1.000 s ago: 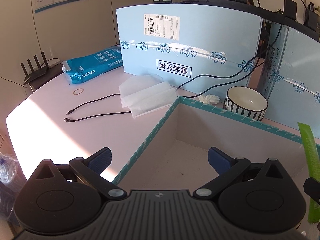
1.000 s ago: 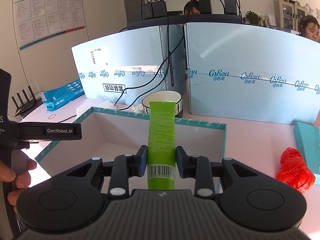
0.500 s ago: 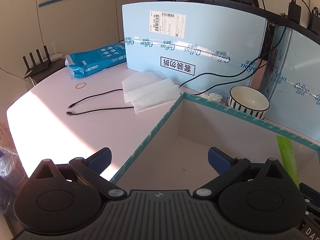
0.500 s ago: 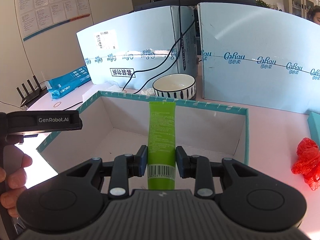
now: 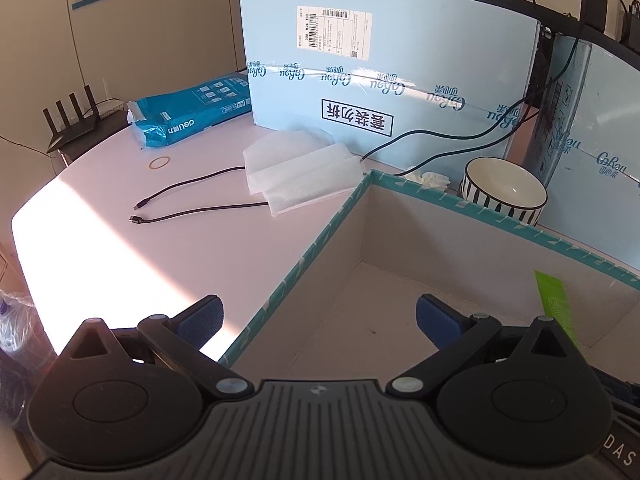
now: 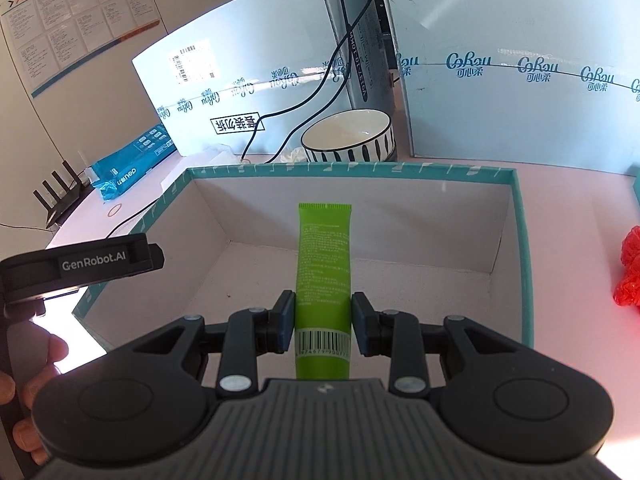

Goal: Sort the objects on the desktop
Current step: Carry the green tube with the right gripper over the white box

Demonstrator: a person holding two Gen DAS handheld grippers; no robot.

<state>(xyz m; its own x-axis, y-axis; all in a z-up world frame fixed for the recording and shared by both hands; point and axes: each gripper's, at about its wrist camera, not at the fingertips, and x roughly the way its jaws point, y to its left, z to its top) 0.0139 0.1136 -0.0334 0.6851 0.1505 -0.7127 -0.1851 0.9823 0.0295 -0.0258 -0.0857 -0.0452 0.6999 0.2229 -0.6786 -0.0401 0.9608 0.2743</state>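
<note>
A green tube (image 6: 323, 256) with a barcode is clamped between the pads of my right gripper (image 6: 323, 322), which is shut on it. The tube points forward over the inside of an open teal-rimmed cardboard box (image 6: 352, 168). In the left wrist view the same box (image 5: 496, 216) fills the lower right, and the tube's crimped end (image 5: 554, 300) shows at its right wall. My left gripper (image 5: 318, 314) is open with nothing between its fingers, straddling the box's left rim. A person's hand (image 6: 32, 360) holds the left gripper's body (image 6: 80, 264) beside the box.
Behind the box stand a striped bowl (image 5: 504, 196), crumpled tissue (image 5: 428, 178) and tall light-blue cartons (image 5: 384, 76). To the left lie white foam sheets (image 5: 296, 176), black cables (image 5: 188, 200), a rubber band (image 5: 159, 163), a blue paper pack (image 5: 188, 116). A red bag (image 6: 628, 268) lies right.
My right gripper has tipped down and moved forward with the green tube, so the box's inside now lies under it. The left gripper has barely moved.
</note>
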